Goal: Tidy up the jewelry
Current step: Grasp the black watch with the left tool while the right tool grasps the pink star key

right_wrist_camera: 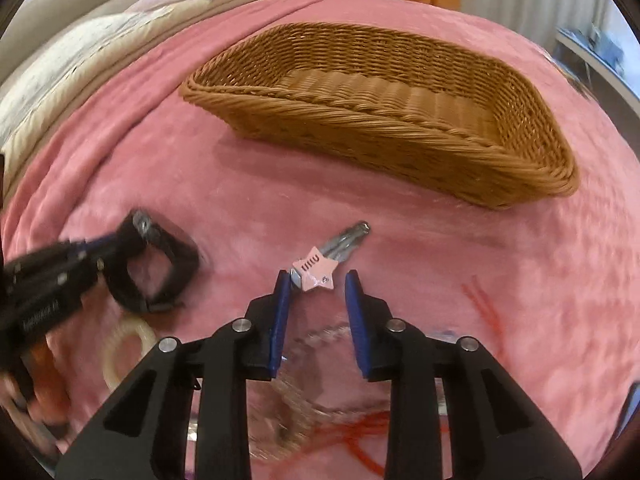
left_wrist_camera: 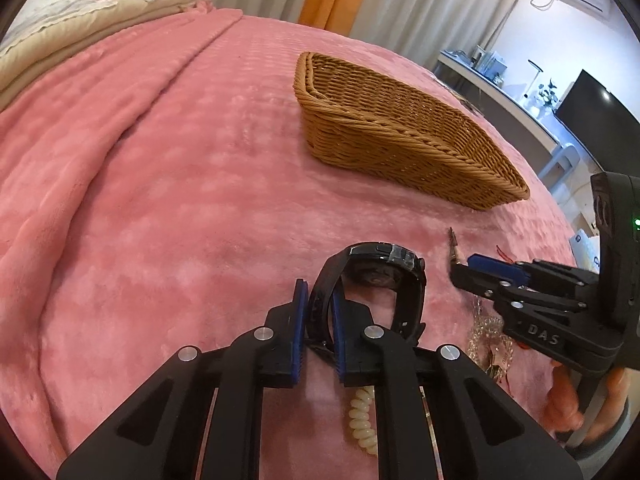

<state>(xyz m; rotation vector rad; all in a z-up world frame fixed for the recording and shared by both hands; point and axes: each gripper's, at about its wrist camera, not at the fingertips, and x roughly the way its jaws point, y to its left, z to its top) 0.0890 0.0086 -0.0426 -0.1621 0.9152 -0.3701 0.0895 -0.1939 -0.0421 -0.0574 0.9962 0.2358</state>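
Note:
My left gripper [left_wrist_camera: 319,300] is shut on the strap of a black wristwatch [left_wrist_camera: 380,276] that rests on the pink blanket; both also show at the left of the right wrist view [right_wrist_camera: 160,264]. My right gripper [right_wrist_camera: 316,280] is open just above the blanket, its blue fingers either side of a pink star hair clip [right_wrist_camera: 316,274] with a silver clasp. It also shows at the right of the left wrist view [left_wrist_camera: 460,268]. An empty wicker basket [right_wrist_camera: 400,136] stands further back [left_wrist_camera: 400,140].
A cream coil hair tie [right_wrist_camera: 128,344] lies near the watch and shows under my left gripper [left_wrist_camera: 362,420]. A pale sparkly chain [right_wrist_camera: 296,396] and red string [right_wrist_camera: 484,304] lie under my right gripper. Folded bedding [left_wrist_camera: 80,20] lies at the far left. A desk and monitor [left_wrist_camera: 592,116] stand beyond the bed.

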